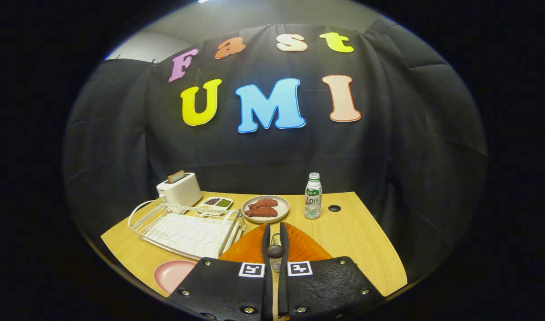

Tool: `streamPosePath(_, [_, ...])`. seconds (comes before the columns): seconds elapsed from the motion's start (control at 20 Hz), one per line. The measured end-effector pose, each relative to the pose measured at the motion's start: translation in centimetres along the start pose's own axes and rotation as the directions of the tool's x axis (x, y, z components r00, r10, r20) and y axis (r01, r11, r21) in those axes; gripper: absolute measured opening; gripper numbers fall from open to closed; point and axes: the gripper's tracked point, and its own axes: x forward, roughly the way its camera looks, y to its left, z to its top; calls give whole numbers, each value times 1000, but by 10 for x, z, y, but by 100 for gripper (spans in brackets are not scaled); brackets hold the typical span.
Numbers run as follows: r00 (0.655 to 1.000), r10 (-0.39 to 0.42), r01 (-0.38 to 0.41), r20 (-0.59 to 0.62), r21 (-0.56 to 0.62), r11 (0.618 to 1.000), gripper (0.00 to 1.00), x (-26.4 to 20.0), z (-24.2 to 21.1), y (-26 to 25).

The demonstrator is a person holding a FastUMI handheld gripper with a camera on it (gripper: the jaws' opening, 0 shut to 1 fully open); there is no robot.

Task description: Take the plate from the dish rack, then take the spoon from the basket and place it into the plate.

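- Your wooden table (357, 249) carries the white dish rack (187, 228), no plate in it
- Orange basket (299, 247) sits right under your fingers
- Pink plate (172, 274) lies flat on the table, beside the rack's near corner
- Gripper (275, 240) nearly closed, both fingers pinching the spoon (275, 251) above the basket

Pale matt wood-grain tabletop (353, 240) carries a white coated-wire dish rack (187, 227) and a glossy ribbed orange plastic basket (299, 245).

Tool (275, 238) level and forward-pointing — fingers (266, 240) nearly together, pinched on a spoon (275, 251).
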Motion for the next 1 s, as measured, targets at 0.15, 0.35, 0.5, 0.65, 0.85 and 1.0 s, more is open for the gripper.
streamPosePath(0.15, [999, 36, -35, 8, -24, 999, 4, -15, 3, 20])
streamPosePath(0.35, [997, 82, -82, 4, -33, 996, 4, -27, -3, 51])
streamPosePath(0.5, [991, 128, -129, -29, -40, 991, 5, -30, -17, 77])
streamPosePath(0.65, [983, 173, -176, -68, -40, 984, 5, -30, -34, 101])
streamPosePath(0.85, [968, 227, -233, -108, -46, 971, 5, -27, -47, 128])
streamPosePath(1.0, [955, 256, -267, -149, -55, 962, 5, -20, -61, 146])
